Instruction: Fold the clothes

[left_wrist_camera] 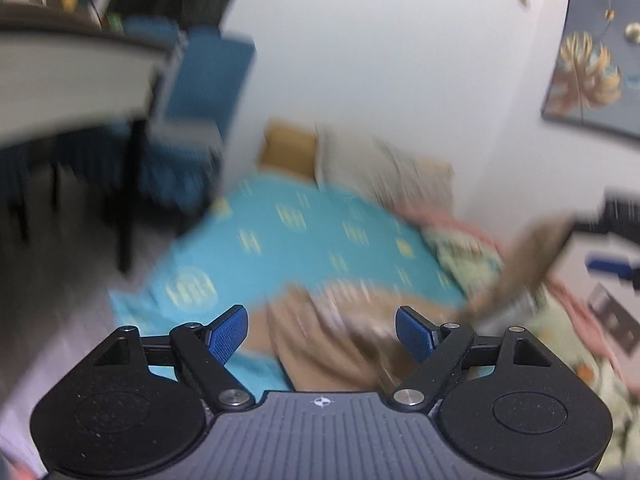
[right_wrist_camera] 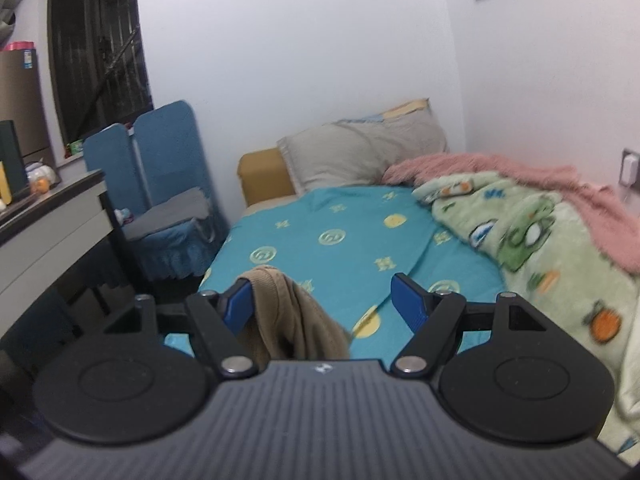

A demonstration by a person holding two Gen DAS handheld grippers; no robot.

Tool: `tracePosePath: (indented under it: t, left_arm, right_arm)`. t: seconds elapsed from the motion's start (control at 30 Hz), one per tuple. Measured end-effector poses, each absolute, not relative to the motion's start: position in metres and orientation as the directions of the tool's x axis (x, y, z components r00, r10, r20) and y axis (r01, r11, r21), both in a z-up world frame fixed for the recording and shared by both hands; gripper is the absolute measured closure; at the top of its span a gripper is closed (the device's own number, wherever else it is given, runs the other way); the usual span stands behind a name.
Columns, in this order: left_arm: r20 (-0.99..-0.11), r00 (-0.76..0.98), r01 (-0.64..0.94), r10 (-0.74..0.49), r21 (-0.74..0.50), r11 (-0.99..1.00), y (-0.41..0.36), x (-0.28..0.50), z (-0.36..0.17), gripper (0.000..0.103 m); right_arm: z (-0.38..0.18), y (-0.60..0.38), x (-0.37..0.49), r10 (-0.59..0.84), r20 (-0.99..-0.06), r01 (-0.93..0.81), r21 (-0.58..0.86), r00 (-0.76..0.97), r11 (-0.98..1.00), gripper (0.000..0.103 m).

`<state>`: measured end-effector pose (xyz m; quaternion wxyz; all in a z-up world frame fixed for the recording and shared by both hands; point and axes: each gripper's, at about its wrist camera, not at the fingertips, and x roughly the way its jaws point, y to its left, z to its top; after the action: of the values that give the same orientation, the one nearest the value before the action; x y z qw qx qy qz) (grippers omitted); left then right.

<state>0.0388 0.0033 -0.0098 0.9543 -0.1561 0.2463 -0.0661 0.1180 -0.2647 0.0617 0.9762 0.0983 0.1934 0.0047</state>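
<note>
The work looks to be at its start or between folds: both grippers stand with fingers apart and nothing clamped, the left gripper [left_wrist_camera: 322, 330] over the tan garment [left_wrist_camera: 320, 344] on the teal bedsheet [left_wrist_camera: 280, 240], though heavy blur hides its edges. In the right wrist view a bunch of the same tan cloth [right_wrist_camera: 288, 320] drapes against the left finger [right_wrist_camera: 239, 304] of the right gripper [right_wrist_camera: 324, 304], hanging in soft creases, unclamped. Next, I judge, each gripper must find and pinch a corner or hem to spread it flat.
</note>
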Motion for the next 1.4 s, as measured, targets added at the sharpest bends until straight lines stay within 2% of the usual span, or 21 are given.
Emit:
tracePosePath:
  t: [0.23, 0.43, 0.53, 0.63, 0.8, 0.87, 1.0, 1.13, 1.2, 1.3, 1.4]
  left_arm:
    - [-0.584, 0.763, 0.055, -0.276, -0.367, 0.928, -0.034, 0.082, -0.087, 0.020]
    - [-0.663, 0.702, 0.036, -0.261, -0.333, 0.942, -0.047, 0.123, -0.135, 0.022]
    - [-0.665, 0.719, 0.016, -0.204, -0.278, 0.960, -0.052, 0.136, -0.145, 0.022]
    - [-0.644, 0.758, -0.046, -0.101, -0.208, 0.977, -0.052, 0.143, -0.149, 0.022]
    - [-0.571, 0.820, -0.104, -0.032, -0.203, 0.974, -0.041, 0.132, -0.136, 0.022]
    - [-0.538, 0.843, -0.119, -0.011, -0.207, 0.971, -0.037, 0.127, -0.128, 0.024]
    - [-0.436, 0.899, -0.123, 0.026, -0.196, 0.973, -0.032, 0.113, -0.103, 0.024]
    - [-0.317, 0.948, -0.091, 0.029, -0.183, 0.979, -0.027, 0.101, -0.070, 0.024]
    - [-0.279, 0.960, -0.084, 0.033, -0.173, 0.981, -0.027, 0.096, -0.058, 0.024]
    - [-0.248, 0.968, -0.088, 0.045, -0.161, 0.983, -0.028, 0.089, -0.048, 0.024]
    - [-0.250, 0.966, -0.105, 0.063, -0.160, 0.982, -0.027, 0.086, -0.046, 0.024]
  right_arm:
    - [0.017, -0.281, 0.119, 0.044, -0.383, 0.046, 0.222, 0.923, 0.974, 0.028]
    - [-0.030, -0.308, 0.120, 0.003, -0.397, 0.106, 0.254, 0.918, 0.961, 0.028]
    - [-0.051, -0.321, 0.124, -0.011, -0.452, 0.163, 0.300, 0.892, 0.940, 0.028]
    - [-0.065, -0.333, 0.127, -0.025, -0.493, 0.223, 0.347, 0.870, 0.911, 0.028]
    - [-0.085, -0.343, 0.140, -0.059, -0.585, 0.316, 0.348, 0.809, 0.883, 0.028]
    - [-0.085, -0.346, 0.140, -0.048, -0.578, 0.312, 0.367, 0.815, 0.876, 0.028]
    - [-0.074, -0.337, 0.128, 0.026, -0.515, 0.206, 0.387, 0.857, 0.899, 0.028]
    - [-0.070, -0.310, 0.123, 0.220, -0.500, -0.004, 0.397, 0.838, 0.918, 0.028]
    - [-0.070, -0.283, 0.123, 0.283, -0.517, -0.112, 0.336, 0.808, 0.935, 0.028]
    - [-0.074, -0.246, 0.127, 0.277, -0.579, -0.209, 0.183, 0.767, 0.961, 0.028]
    - [-0.078, -0.231, 0.129, 0.295, -0.599, -0.260, 0.146, 0.745, 0.954, 0.028]
